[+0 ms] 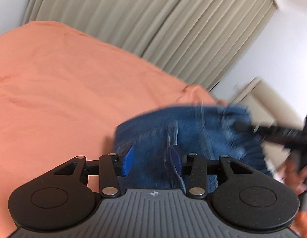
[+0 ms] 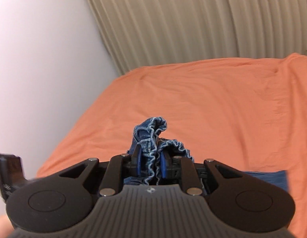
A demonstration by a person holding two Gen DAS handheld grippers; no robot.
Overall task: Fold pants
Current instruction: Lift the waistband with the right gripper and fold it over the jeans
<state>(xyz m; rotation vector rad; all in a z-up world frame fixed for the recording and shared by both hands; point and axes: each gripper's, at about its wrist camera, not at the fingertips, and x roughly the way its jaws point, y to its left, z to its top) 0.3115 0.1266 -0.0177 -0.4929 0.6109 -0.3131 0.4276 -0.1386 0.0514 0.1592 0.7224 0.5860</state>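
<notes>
Right wrist view first: the right gripper [image 2: 150, 163] is clamped tight on a bunched, gathered edge of the blue denim pants [image 2: 151, 138], the frilled hem standing up between its blue pads [image 2: 139, 161]. More denim shows low at the right, under the gripper's body. Beyond lies the orange sheet [image 2: 212, 103] of the bed, then the beige pleated curtain [image 2: 173, 19] and a pale wall [image 2: 44, 59] at the left.

From the left wrist view, the left gripper [image 1: 152, 161] has its jaws parted, one blue pad [image 1: 128, 160] standing clear of the cloth at the left, the other against a blurred fold of denim; the picture is too smeared for me to tell whether it really pinches anything. The pants [image 1: 193, 130] hang ahead of it, lifted off the sheet [image 1: 64, 89]. At the far right a hand [image 1: 298, 176] holds the other gripper's black body. Behind are the curtain [image 1: 133, 19] and the wall [image 1: 282, 49].
</notes>
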